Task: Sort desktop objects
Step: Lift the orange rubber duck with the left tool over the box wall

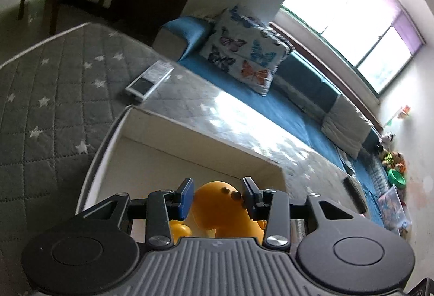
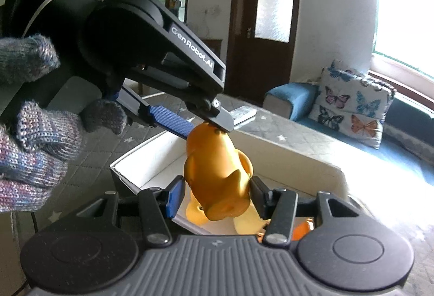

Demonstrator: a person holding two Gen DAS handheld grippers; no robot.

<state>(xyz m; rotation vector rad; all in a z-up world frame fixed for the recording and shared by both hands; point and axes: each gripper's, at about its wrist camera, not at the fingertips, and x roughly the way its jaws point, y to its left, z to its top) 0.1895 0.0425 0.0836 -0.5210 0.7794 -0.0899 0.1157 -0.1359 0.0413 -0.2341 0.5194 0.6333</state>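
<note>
An orange rubber toy animal (image 2: 217, 174) hangs over a white open box (image 2: 284, 144). My left gripper (image 2: 206, 123) comes in from the upper left and is shut on the toy's head end. In the left wrist view the toy (image 1: 219, 206) sits between the left gripper's blue pads (image 1: 187, 197). My right gripper (image 2: 217, 194) has its fingers on either side of the toy's lower end, pads at its flanks with a small gap on the left. A yellow toy (image 2: 244, 222) lies in the box below.
The box stands on a grey quilted surface with white stars (image 1: 54, 95). A small white-framed device (image 1: 149, 79) lies beyond the box. A blue sofa with a butterfly cushion (image 2: 352, 108) is behind. A gloved hand (image 2: 32, 138) holds the left gripper.
</note>
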